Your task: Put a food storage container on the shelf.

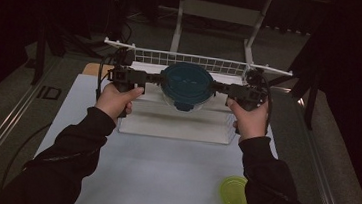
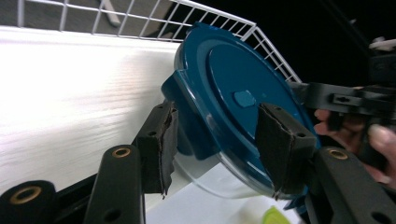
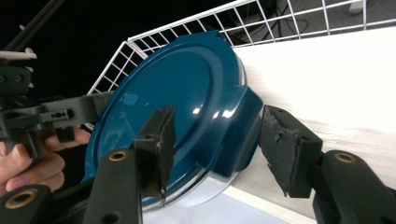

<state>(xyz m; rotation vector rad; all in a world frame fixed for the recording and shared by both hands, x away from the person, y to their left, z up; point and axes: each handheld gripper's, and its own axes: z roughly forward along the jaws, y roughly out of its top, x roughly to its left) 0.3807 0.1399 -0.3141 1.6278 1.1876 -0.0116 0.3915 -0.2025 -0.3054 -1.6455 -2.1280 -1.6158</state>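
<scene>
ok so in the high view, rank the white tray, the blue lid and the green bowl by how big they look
1. white tray, clearly largest.
2. blue lid.
3. green bowl, smallest, though it sits nearer the camera and is partly hidden by a sleeve, so its true size is unsure.

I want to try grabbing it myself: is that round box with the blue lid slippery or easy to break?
Probably slippery: the blue lid shines glossy, so pads could slide. The clear bowl beneath looks hard, maybe glass or stiff plastic, so a drop might crack it. Being round, it could twist between the left gripper and right gripper, whose jaws stand slightly off it.
</scene>
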